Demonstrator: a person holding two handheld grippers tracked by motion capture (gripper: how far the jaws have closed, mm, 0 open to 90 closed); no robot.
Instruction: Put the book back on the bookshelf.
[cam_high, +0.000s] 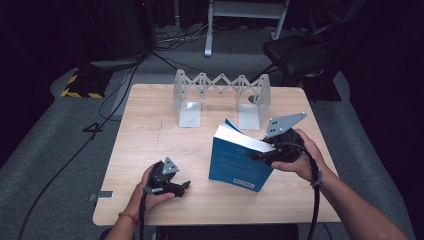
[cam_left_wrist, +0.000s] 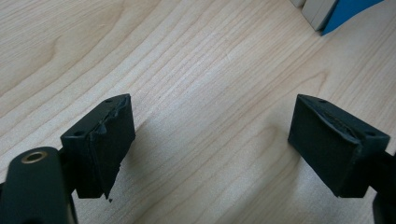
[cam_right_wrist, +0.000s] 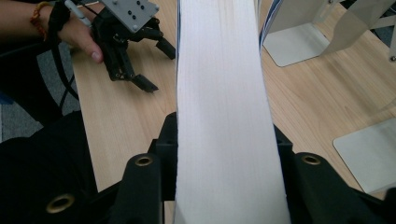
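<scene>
Landmark: the blue book (cam_high: 239, 161), standing on its lower edge on the surface (cam_high: 150, 135), nearer the right front corner than the middle.
Left tongs (cam_high: 186, 185): just left of the book and clear of it, jaws spread and released; in the left gripper view (cam_left_wrist: 210, 140) nothing but bare wood lay between the pads. Probably parked low and near so they could steady the cover if needed.
Right tongs (cam_high: 256, 156): clenched across the book's white page block (cam_right_wrist: 223, 116) at its right upper end, one jaw on each cover. That grip likely kept the book upright and slightly tilted, ready to be carried.
Book's front edge: close to the surface's near rim, so little room remained to slide it toward the person.
Room behind the book: a strip of open wood ran back toward the metal rack.
Rack (cam_high: 221, 97): an expanding grey bookend stand behind the book, its two plates upright with a gap between them; the right plate (cam_high: 250, 116) stood just behind the book's top corner.
Far edge: the rack stood near it, so I judged any placement must stop short of that rim.
</scene>
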